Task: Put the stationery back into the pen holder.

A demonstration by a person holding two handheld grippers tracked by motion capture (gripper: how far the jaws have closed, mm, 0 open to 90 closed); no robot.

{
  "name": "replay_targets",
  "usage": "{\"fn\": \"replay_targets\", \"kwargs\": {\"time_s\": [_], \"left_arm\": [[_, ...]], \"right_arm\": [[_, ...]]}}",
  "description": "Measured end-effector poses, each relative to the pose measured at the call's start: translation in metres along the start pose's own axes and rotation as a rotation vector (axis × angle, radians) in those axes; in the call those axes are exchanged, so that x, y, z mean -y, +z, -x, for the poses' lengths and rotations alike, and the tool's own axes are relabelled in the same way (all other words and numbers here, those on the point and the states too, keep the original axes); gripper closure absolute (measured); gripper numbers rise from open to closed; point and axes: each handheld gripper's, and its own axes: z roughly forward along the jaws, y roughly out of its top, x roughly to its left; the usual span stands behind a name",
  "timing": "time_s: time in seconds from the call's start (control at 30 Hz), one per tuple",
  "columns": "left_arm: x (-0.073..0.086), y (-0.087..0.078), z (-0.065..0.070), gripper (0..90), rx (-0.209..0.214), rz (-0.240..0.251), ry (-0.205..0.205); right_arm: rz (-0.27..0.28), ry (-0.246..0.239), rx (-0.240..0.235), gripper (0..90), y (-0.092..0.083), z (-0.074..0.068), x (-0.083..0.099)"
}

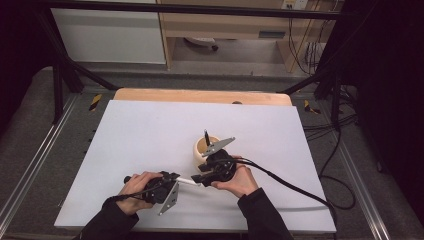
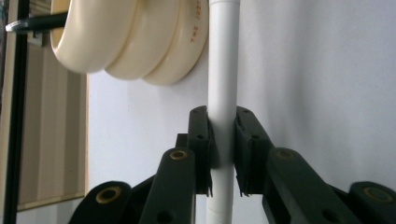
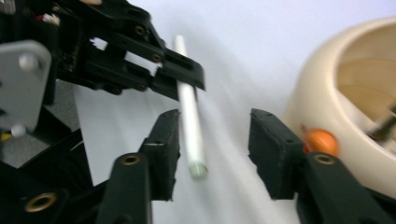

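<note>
A white stick (image 2: 223,65) lies level just above the white board, and my left gripper (image 2: 223,126) is shut on it near its middle. In the high view the left gripper (image 1: 172,180) sits at the front centre, with the stick (image 1: 189,182) pointing right towards my right gripper (image 1: 198,177). The right gripper (image 3: 215,140) is open, its jaws on either side of the stick's free end (image 3: 194,149) without touching it. A cream round holder (image 1: 206,149) stands just behind, with a black pen (image 1: 206,137) in it.
The white board (image 1: 150,130) covers a wooden table (image 1: 200,95). A small orange thing (image 3: 320,142) lies against the holder's base (image 3: 327,93), beside the right jaw. Cables (image 1: 295,187) trail off to the right. Dark frame bars (image 1: 65,70) stand at the back.
</note>
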Motion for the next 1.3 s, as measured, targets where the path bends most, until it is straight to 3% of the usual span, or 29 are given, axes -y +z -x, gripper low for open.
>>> {"fn": "replay_targets", "kwargs": {"time_s": [0.43,0.63,1.03,1.3], "left_arm": [[0.015,-0.003,-0.004,78.2,0.035,0.003,-0.174],[0.019,-0.003,-0.007,78.2,0.056,0.009,-0.313],[0.026,-0.005,-0.022,78.2,0.083,0.076,-0.602],[0.031,-0.009,-0.032,78.2,0.068,0.113,-0.776]], "right_arm": [[0.053,0.069,0.101,22.7,-0.02,0.017,0.04],[0.058,0.101,0.145,12.0,-0.029,0.032,0.062],[0.116,0.204,0.273,2.8,-0.045,0.061,0.109],[0.124,0.25,0.299,0.8,-0.052,0.076,0.131]]}}
